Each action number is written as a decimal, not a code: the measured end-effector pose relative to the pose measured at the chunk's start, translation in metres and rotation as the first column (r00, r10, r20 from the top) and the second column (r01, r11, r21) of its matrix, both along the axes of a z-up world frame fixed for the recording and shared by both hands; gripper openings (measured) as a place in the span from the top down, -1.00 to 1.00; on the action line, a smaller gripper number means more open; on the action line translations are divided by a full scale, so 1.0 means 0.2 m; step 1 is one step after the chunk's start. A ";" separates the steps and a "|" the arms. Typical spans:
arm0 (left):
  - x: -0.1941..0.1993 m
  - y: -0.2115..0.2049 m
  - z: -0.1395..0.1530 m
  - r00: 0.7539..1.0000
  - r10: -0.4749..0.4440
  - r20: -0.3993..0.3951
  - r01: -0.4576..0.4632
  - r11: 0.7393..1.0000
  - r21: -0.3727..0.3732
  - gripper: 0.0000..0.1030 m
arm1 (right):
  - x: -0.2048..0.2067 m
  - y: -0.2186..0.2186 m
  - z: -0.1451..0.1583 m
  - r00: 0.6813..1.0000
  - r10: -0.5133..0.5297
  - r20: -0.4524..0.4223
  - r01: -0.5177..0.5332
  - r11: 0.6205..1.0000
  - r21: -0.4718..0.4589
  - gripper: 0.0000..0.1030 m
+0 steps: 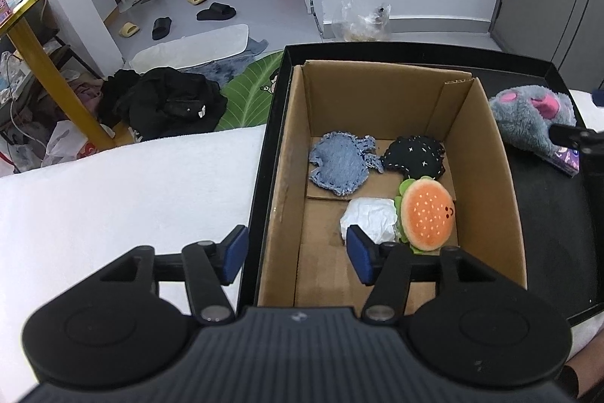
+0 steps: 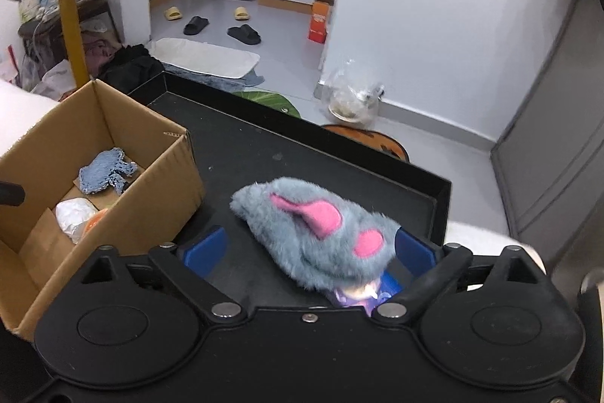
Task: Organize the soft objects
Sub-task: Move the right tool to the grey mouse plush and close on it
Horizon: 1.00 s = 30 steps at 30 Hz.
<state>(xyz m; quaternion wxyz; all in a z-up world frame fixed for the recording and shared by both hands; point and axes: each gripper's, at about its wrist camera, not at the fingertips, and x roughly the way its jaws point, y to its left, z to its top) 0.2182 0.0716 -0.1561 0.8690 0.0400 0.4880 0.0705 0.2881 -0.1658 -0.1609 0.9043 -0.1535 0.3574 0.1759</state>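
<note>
Four soft items in cardboard box (image 1: 487, 153); grey plush mouse (image 2: 321, 233) left on tray's right side — right hand-held gripper (image 2: 313, 248) wide open around it, left hand-held gripper (image 1: 296, 252) half-open, empty.

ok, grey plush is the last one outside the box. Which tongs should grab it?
Right. The right tongs already straddle the grey plush on the black tray, open with the toy between the pads. The left tongs hang open over the cardboard box, well away from it.

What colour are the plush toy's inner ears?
Pink, set in grey fur on the plush toy; clearest in the right wrist view.
</note>
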 end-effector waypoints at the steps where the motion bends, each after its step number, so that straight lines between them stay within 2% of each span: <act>1: 0.00 0.00 0.00 1.000 -0.002 -0.001 0.002 1.000 0.002 -0.09 | 0.01 0.01 -0.01 1.000 0.011 0.004 -0.011 1.000 -0.003 -0.88; 14: 0.02 -0.08 0.00 1.000 -0.023 -0.018 0.024 0.997 0.067 -0.12 | 0.07 0.08 -0.11 0.991 0.112 0.076 -0.103 0.988 -0.114 -0.94; 19: 0.05 -0.11 0.00 1.000 -0.011 -0.029 0.014 0.995 0.098 -0.12 | 0.06 0.08 -0.13 0.984 0.142 0.112 -0.126 0.982 -0.141 -0.87; 25: 0.07 -0.10 0.00 0.999 0.030 -0.044 -0.027 0.997 0.075 -0.12 | 0.05 0.13 -0.17 0.966 0.224 0.129 -0.195 0.958 -0.210 -0.82; 27: 0.07 -0.09 0.00 0.998 0.043 -0.044 -0.040 0.997 0.072 -0.12 | 0.06 0.14 -0.19 0.964 0.240 0.113 -0.209 0.950 -0.231 -0.61; 29: 0.06 -0.09 0.00 0.998 0.054 -0.041 -0.051 0.996 0.075 -0.12 | 0.05 0.15 -0.21 0.963 0.250 0.100 -0.220 0.944 -0.247 -0.06; 30: 0.06 -0.09 0.01 0.998 0.056 -0.038 -0.053 0.996 0.076 -0.12 | 0.04 0.15 -0.20 0.962 0.252 0.105 -0.220 0.942 -0.252 0.02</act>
